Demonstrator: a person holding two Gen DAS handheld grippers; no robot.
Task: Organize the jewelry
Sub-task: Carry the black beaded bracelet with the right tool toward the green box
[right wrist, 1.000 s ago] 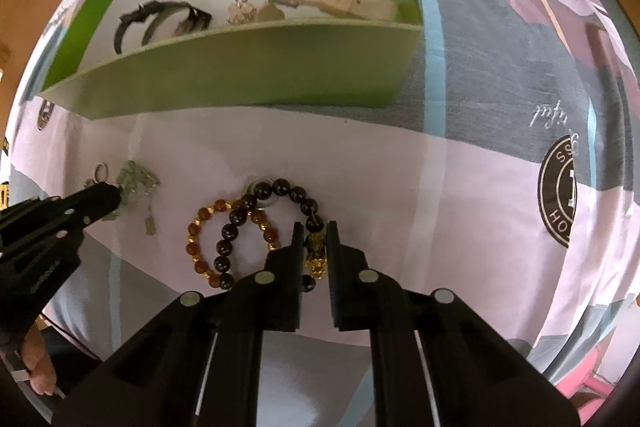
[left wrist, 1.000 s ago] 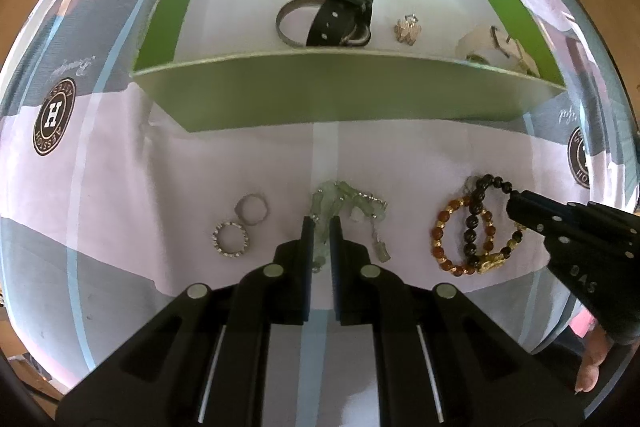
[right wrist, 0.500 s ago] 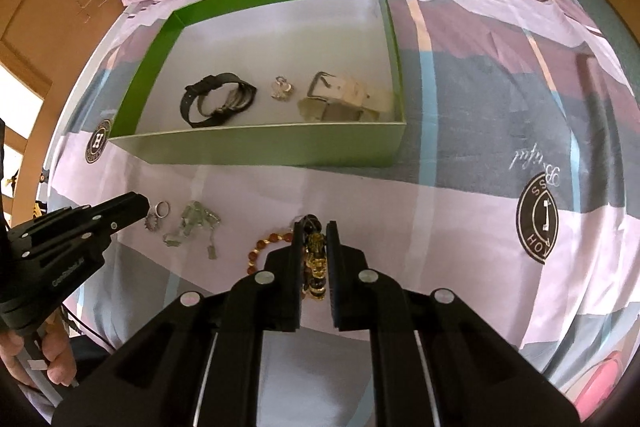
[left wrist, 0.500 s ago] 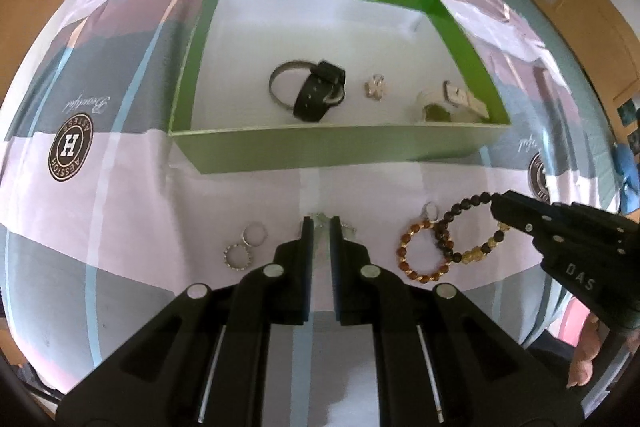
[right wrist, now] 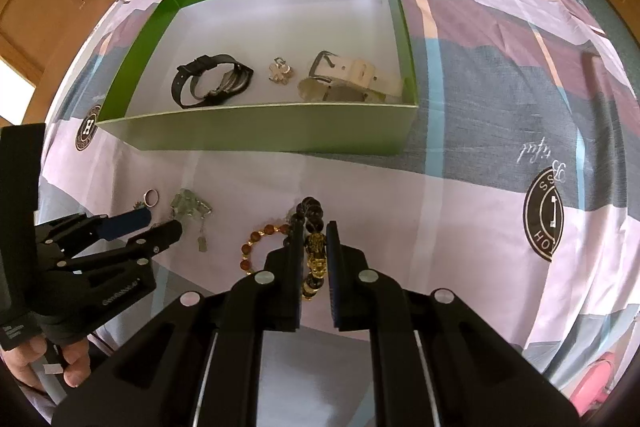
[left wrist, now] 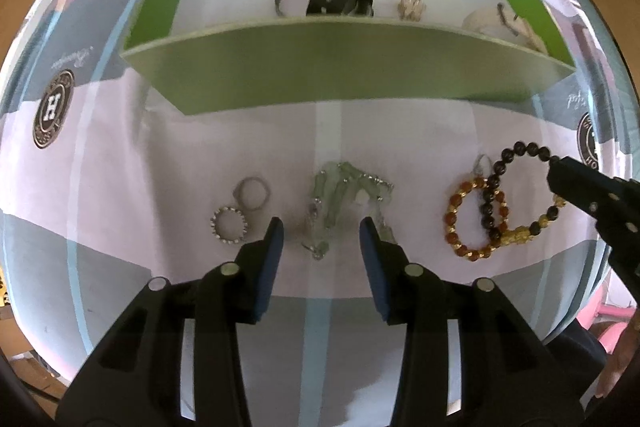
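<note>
Lowered again toward the bedsheet (left wrist: 160, 155), left gripper (left wrist: 321, 233) now spread wide around the pale green necklace (left wrist: 344, 187) at frame centre. Clamped on the black bead bracelet (right wrist: 314, 247), lower centre: right gripper (right wrist: 315, 239). Above both, green box (right wrist: 260, 131).

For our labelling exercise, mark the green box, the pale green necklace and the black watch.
green box (right wrist: 256, 133), right wrist view, front wall.
pale green necklace (left wrist: 340, 195), left wrist view, bead cluster.
black watch (right wrist: 192, 87), right wrist view, strap.
</note>
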